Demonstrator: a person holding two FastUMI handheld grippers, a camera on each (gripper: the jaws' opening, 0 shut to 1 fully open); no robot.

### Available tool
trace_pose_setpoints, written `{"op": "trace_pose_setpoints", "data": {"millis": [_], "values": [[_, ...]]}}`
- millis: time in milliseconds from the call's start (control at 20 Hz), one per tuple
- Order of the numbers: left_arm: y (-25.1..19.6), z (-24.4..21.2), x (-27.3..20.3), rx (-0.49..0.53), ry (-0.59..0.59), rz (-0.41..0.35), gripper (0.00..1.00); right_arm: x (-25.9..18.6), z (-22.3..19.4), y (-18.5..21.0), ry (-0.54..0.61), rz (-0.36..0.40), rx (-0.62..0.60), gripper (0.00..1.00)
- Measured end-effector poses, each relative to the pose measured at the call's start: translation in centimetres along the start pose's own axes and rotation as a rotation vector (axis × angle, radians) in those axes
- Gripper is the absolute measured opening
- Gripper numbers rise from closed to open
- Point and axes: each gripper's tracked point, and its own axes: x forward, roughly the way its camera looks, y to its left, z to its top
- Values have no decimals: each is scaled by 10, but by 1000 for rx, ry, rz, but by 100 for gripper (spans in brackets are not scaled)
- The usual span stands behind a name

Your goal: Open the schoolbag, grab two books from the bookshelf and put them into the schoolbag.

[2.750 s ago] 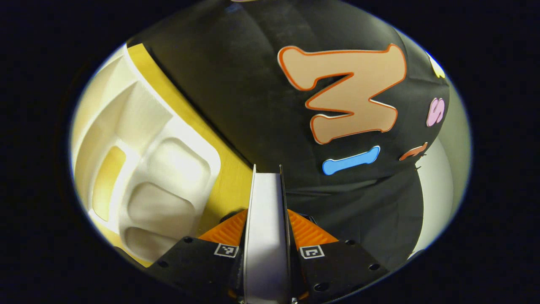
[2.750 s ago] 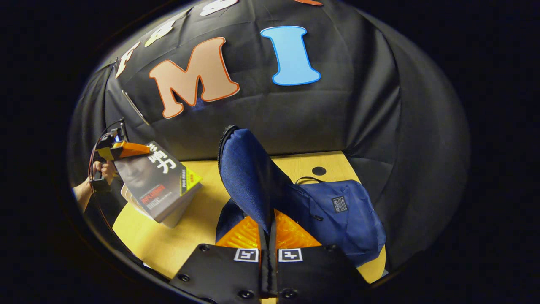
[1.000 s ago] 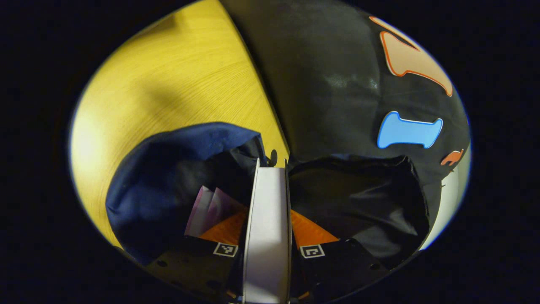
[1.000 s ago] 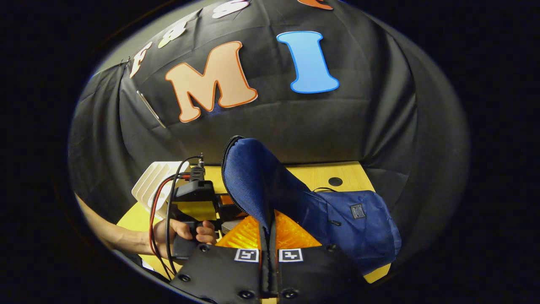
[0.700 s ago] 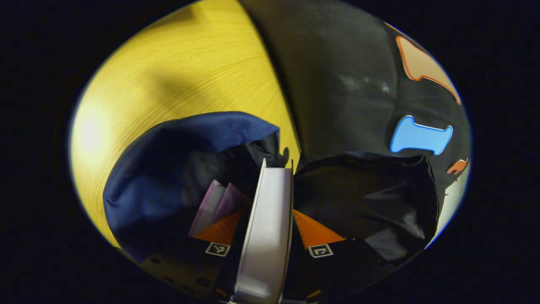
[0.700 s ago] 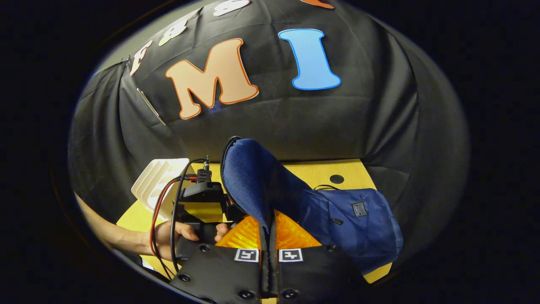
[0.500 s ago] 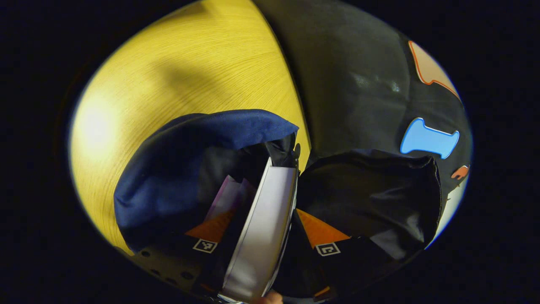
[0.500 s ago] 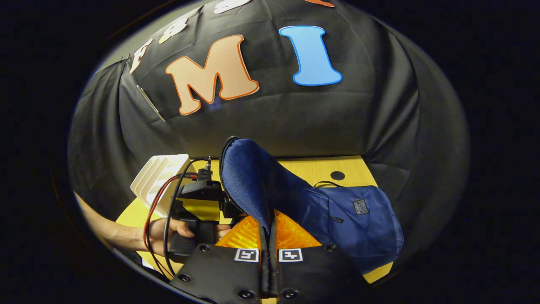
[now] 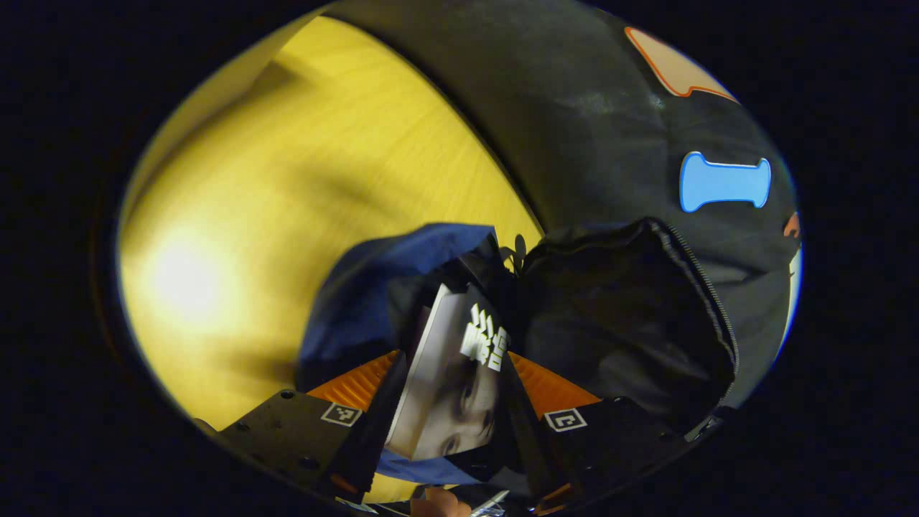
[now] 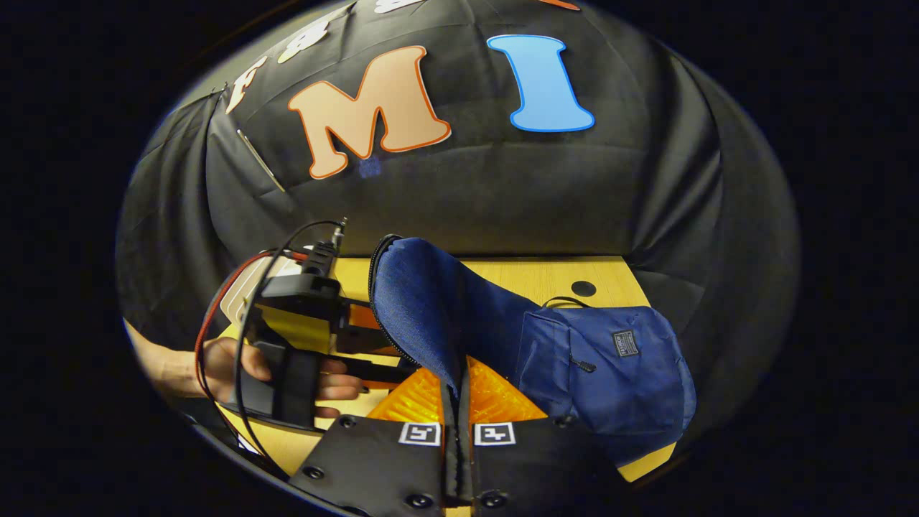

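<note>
The blue schoolbag [image 10: 617,373] lies on the table, and my right gripper [image 10: 457,377] is shut on its raised flap [image 10: 423,301], holding the mouth open. In the left gripper view a grey-covered book [image 9: 449,402] leans inside the bag's dark mouth [image 9: 617,309], cover turned toward me. My left gripper [image 9: 451,359] is open, its fingers [image 9: 352,370] standing apart on either side of the book without pressing it. The bag's blue outer cloth [image 9: 359,287] shows beside the book. In the right gripper view a hand [image 10: 230,366] holds the left gripper's body [image 10: 301,316] at the bag's mouth.
The yellow wooden table [image 9: 287,179] stretches left of the bag. A white bookshelf [image 10: 240,291] stands behind the left gripper. A round hole [image 10: 583,289] sits in the tabletop near the back. Black cloth walls close the table at the back.
My left gripper carried the book from the shelf into the bag's mouth, then opened and let it go; the book tipped over, showing its cover. The right gripper kept holding the flap up.
</note>
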Motion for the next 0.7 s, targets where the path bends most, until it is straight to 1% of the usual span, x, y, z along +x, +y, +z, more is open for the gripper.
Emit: {"op": "trace_pose_setpoints", "data": {"millis": [200,250,350,400,450,550,600,650,700], "values": [[-8,18,-42,105,-65,-16,77,8,-14,7,30,16,-21,4],[-12,20,-50,142,-74,-26,77,9,-17,10,42,18,-28,2],[-24,23,-69,222,-104,-64,77,16,-27,15,67,24,-50,4],[-29,29,-80,282,-140,-68,78,19,-36,18,88,27,-67,4],[-29,34,-91,361,-172,-52,78,22,-44,21,109,30,-79,4],[-24,45,-104,520,-215,16,80,27,-60,25,149,23,-94,4],[-27,41,-111,585,-194,17,81,31,-67,27,165,15,-103,5],[-30,39,-122,639,-196,10,81,33,-74,28,182,5,-117,6],[-35,41,-132,685,-224,10,87,36,-79,30,198,-6,-130,5]]}}
